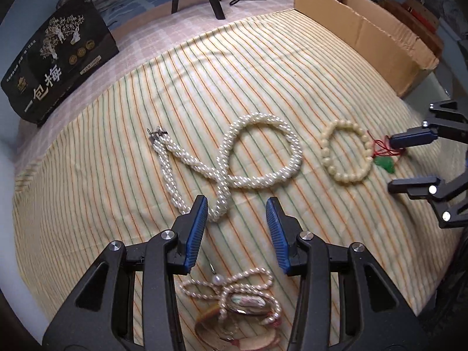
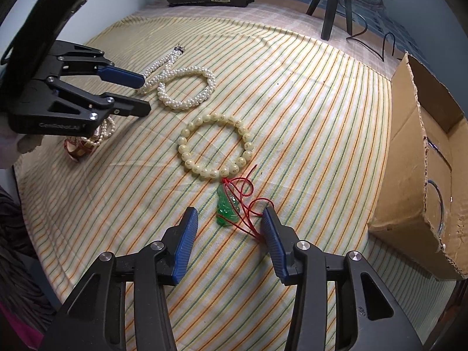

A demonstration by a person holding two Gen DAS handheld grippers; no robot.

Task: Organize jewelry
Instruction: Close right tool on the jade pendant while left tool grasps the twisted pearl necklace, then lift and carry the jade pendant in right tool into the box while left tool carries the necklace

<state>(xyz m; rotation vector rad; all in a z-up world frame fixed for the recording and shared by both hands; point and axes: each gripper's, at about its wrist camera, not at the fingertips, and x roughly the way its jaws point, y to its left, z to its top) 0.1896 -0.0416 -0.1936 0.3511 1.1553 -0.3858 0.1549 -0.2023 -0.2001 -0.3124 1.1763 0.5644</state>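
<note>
- Your work surface is a cream cloth with thin orange and green stripes [image 2: 292, 117], spread over a table; a black printed gift box [image 1: 58, 67] stands at the upper left of the left wrist view, and an open brown cardboard box [image 2: 424, 181] sits at the right edge of the right wrist view.
- Your left gripper [image 1: 237, 213] hangs partly open and holds nothing. The crossed lower end of the long twisted white pearl necklace [image 1: 263, 149] lies between its blue pads, near the left one.
- Below that gripper, at the bottom centre of the left view, a thin pearl strand with a shell pendant [image 1: 239, 301] lies in a tangle.
- Your right gripper [image 2: 228, 222] is also partly open and empty. The green carved pendant on a red cord [image 2: 226, 207] lies between its blue pads; the cord's loops reach the right pad, though I cannot tell whether they touch.
- The cream round-bead bracelet [image 2: 216, 146] sits just above the pendant, at the centre of the right view, and the cord appears to start at its lower beads.
- Likely risk: if you close on the loose cord alone, it could slip out, or the pendant could swing and drag the bracelet.
- On the left, gripping one end of the necklace could leave the rest trailing and snagging the tangled strand.
</note>
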